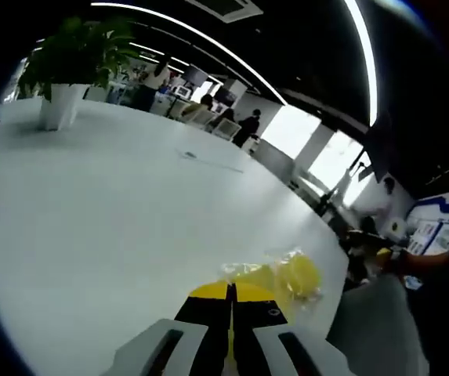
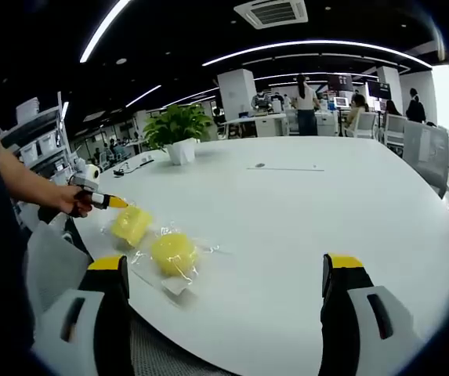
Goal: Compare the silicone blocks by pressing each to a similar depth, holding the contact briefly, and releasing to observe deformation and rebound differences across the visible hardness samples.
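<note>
Open office: white table (image 2: 302,227), potted plant (image 2: 179,129), ceiling light strips (image 2: 318,45).

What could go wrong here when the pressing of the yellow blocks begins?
The yellow blocks lie in loose clear bags near the table edge, so a push may slide them off. The left gripper is shut beside one block, so it would press with a narrow tip. The right gripper is open and clear of both.

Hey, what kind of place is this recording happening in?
Most likely an open-plan office. A large white table holds a potted plant, people sit at desks behind it, and strip lights cross the dark ceiling.
</note>
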A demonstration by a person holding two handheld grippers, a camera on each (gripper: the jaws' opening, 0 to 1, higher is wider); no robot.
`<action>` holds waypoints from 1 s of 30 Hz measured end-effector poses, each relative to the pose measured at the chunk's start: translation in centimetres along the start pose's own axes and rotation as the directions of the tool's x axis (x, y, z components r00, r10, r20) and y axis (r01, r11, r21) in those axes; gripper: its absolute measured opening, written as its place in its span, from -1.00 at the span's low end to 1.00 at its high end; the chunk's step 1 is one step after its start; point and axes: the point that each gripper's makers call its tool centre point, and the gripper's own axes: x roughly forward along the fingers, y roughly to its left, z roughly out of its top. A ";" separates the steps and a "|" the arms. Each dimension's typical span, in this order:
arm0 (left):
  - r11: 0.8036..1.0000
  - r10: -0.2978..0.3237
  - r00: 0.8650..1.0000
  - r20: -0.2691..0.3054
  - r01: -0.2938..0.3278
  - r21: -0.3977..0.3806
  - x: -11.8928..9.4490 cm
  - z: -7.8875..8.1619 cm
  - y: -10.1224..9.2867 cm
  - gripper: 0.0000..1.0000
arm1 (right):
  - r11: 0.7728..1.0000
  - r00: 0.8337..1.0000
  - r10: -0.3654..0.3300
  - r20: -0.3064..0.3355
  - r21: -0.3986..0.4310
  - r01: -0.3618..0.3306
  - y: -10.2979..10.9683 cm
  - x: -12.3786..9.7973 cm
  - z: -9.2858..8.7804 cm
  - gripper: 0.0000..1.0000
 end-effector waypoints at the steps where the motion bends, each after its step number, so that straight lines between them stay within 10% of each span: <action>1: 1.000 0.005 1.000 -0.007 -0.005 0.000 0.0 -0.1 0.0 -1.00 | 1.000 1.000 -0.001 -0.001 0.002 0.001 -0.1 -0.1 0.0 0.93; 9: 0.970 0.101 0.989 -0.111 -0.073 0.231 -0.1 -1.2 1.9 -1.00 | 1.000 1.000 -0.012 -0.009 0.012 0.012 -0.8 -0.5 0.1 0.93; 14: 0.890 0.158 0.977 -0.146 -0.077 0.450 0.2 -1.4 2.4 -1.00 | 1.000 1.000 -0.001 -0.021 0.007 0.001 -0.5 -0.4 0.1 0.93; 30: 0.920 0.185 0.973 -0.138 -0.122 0.373 0.2 -1.9 3.6 -1.00 | 1.000 0.999 0.002 -0.033 0.016 -0.002 -0.6 -0.1 0.1 0.93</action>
